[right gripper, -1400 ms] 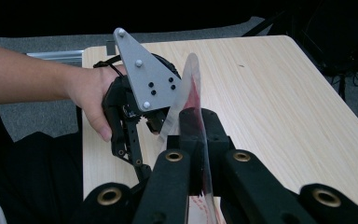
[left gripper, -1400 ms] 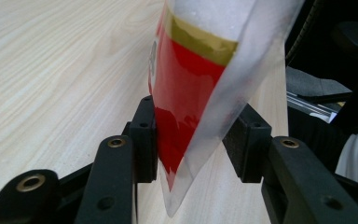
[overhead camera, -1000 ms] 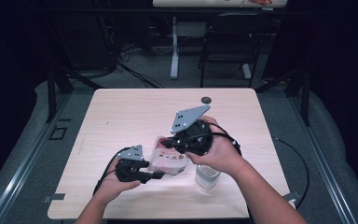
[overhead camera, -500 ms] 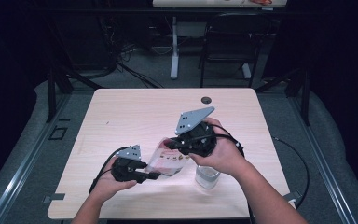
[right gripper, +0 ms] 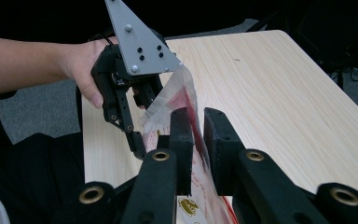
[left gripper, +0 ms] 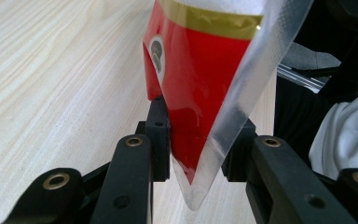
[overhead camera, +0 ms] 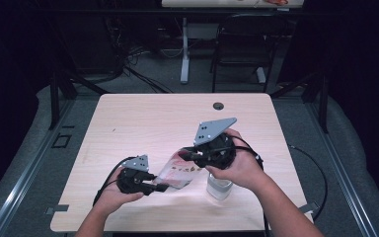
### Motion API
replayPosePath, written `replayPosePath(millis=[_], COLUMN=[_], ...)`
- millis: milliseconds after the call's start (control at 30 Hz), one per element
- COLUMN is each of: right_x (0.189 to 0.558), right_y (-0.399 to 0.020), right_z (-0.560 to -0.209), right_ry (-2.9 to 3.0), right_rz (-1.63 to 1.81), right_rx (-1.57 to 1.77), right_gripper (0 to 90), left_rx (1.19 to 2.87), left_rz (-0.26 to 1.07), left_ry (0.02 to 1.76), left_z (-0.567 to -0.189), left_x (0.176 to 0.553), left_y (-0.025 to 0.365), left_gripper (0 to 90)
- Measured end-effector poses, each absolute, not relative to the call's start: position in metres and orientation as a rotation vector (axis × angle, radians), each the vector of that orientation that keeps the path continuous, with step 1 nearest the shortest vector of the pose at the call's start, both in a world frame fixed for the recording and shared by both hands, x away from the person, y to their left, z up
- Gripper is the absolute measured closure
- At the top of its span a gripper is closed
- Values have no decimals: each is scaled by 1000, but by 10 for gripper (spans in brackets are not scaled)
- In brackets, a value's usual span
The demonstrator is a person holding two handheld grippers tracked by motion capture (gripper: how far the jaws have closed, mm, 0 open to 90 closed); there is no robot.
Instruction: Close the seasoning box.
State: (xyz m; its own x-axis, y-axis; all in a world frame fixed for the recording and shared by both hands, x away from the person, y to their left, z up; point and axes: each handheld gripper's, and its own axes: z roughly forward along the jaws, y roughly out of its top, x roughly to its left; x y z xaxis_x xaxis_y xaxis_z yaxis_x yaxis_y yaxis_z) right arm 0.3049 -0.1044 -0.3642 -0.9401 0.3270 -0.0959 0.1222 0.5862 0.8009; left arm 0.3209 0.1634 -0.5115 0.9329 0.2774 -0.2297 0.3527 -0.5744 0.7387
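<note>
A clear plastic bag with red print hangs slanted between my two grippers above the table. My left gripper is shut on its lower corner; in the left gripper view its pads squeeze the red bag, and the jaws have just been closing. My right gripper is at the bag's upper end. Its jaws have just been opening, and the thin bag film runs loose through the gap. The left gripper also appears beyond them.
A clear cup stands on the table under my right hand. A black cable hole sits near the far edge. A chair and a desk leg stand beyond the table.
The right gripper has shifted slightly to the right and the bag is drawn out longer between the grippers. The left hand has kept its place.
</note>
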Motion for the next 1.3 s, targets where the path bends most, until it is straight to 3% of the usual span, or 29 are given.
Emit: replayPosePath(millis=[633,967,1300], right_x=[303,301,298], right_y=[-132,-140,-143], right_z=[-386,-405,-408], right_ry=[2529,2501,2480], right_rz=[1344,1420,1461], right_rx=[437,443,419], right_gripper=[745,897,900], left_rx=[2262,2280,2301], left_rz=[-107,-109,-105], left_ry=[482,508,524], left_z=[-518,-520,-510], left_x=[315,312,307], left_y=[168,168,171], left_gripper=[711,715,716])
